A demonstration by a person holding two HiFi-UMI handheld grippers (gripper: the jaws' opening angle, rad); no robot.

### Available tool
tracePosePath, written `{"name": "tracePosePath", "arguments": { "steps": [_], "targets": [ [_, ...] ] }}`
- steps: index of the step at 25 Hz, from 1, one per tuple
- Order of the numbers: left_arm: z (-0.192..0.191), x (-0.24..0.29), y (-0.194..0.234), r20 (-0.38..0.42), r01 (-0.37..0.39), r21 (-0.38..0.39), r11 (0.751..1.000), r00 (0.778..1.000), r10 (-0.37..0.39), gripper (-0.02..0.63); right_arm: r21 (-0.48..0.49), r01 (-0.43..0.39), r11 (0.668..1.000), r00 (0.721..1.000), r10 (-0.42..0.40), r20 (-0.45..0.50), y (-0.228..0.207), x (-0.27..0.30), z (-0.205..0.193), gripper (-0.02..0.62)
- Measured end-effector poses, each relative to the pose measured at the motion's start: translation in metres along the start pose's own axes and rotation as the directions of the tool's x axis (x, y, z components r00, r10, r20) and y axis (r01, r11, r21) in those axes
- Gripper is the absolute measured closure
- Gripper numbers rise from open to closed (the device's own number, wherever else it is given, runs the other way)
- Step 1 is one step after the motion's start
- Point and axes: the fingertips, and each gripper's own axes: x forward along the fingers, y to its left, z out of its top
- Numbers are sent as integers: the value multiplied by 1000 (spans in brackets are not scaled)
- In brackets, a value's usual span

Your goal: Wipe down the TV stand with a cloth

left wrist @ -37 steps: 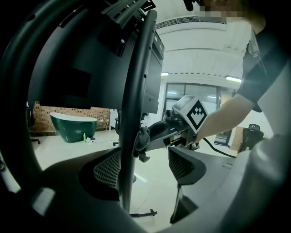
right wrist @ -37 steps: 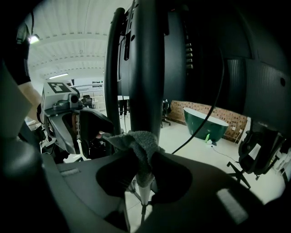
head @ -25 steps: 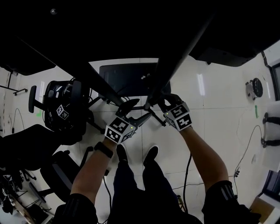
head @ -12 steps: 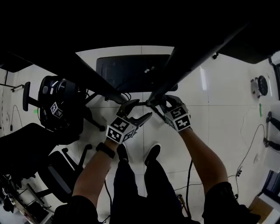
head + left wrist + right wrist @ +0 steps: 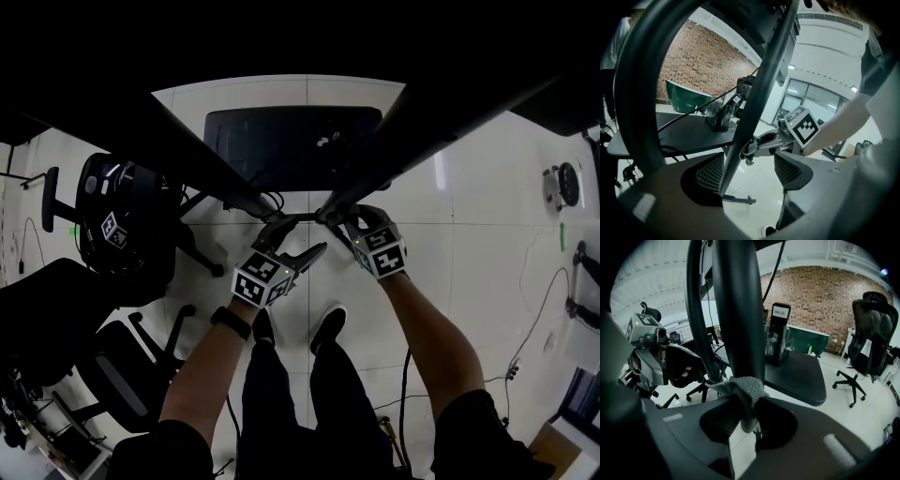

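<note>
Fuzzy cloth [image 5: 740,389], smooth matt pole [image 5: 738,310]

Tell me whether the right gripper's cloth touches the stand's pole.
Touching. The right gripper view shows the cloth, clamped in the right gripper, pressed against the pole.

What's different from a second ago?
Hardly anything. The head camera tipped a little, so the flat black base plate sits higher in the picture. Nothing was picked up or let go. The right gripper still pinches the fluffy grey cloth against the dark slanted pole, and the left gripper still has its fingers open near it.
</note>
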Motion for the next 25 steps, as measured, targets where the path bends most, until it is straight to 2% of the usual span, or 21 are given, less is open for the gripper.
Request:
{"name": "tracePosePath", "arguments": {
  "steps": [6,11,13,18,22,25],
  "targets": [
    [5,-9,-19,23,-3,-11,1000,1000,4,245,-12,-57,998,998,58,22,32,-19,-1,525],
    [21,-48,-64,40,-6,-10,1000,999,7,245,-6,-120,993,989,120,86,80,-83,18,525],
    [38,-72,-82,74,-21,2,1000,997,21,247,-16,-129,992,983,130,131,92,-114,34,525],
    [103,-129,-113,174,-94,73,993,982,80,249,-76,-94,993,953,112,281,92,-197,99,525],
    [146,-175,-155,235,-124,160,979,968,84,252,-43,-76,996,922,87,378,99,-260,142,525],
    [172,-206,-183,281,-142,187,972,956,86,261,-16,-78,997,895,77,440,112,-304,161,525]
  ]
}}
